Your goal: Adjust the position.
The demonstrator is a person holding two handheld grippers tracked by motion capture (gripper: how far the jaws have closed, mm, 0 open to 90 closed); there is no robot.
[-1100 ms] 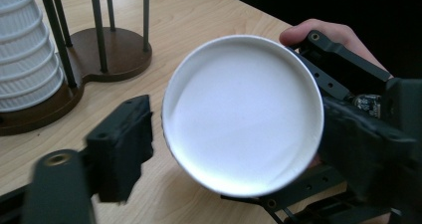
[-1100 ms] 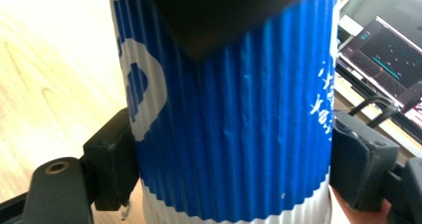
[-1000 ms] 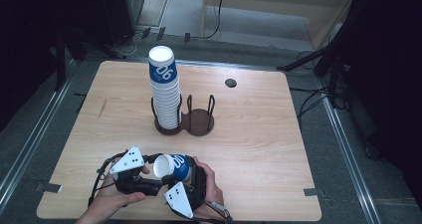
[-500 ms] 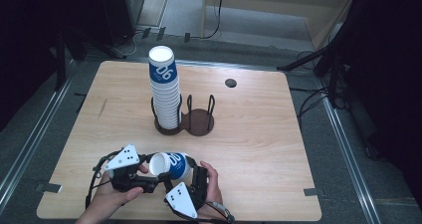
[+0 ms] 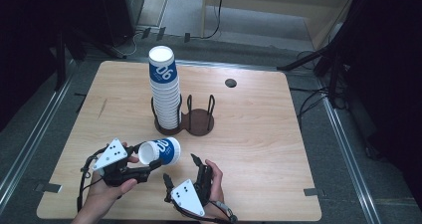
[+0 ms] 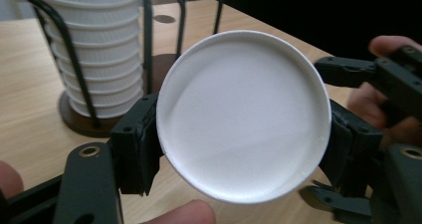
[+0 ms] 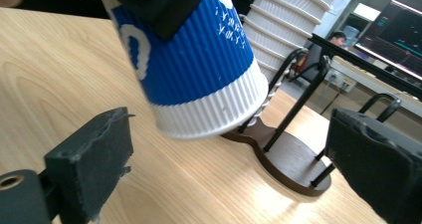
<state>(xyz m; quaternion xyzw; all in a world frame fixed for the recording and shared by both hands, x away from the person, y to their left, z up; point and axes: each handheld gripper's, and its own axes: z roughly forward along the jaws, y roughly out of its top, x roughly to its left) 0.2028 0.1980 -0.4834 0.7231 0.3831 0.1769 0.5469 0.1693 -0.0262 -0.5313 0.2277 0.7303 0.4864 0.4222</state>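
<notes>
The left gripper (image 5: 144, 167) clamps a single paper cup (image 5: 160, 152) across its open mouth end, holding it on its side just above the table (image 5: 259, 134), in front of the wire cup holder (image 5: 191, 118). The right gripper (image 5: 181, 176) has just been opening; its jaws now stand wide with nothing between them, the cup's base hanging just beyond them in the right gripper view.

The risk lies in the grip itself — thin paper squeezed at the rim could buckle or go oval, and the cup may then pivot or slip out. Swinging it toward the holder could also knock the tall stack of cups (image 5: 164, 92), which leans slightly.

The cup is a tapered cone, ribbed blue sleeve over a white ribbed band, smooth matt white inside. The holder is dark wire on a brown wooden base — the tabletop pale grained wood.
</notes>
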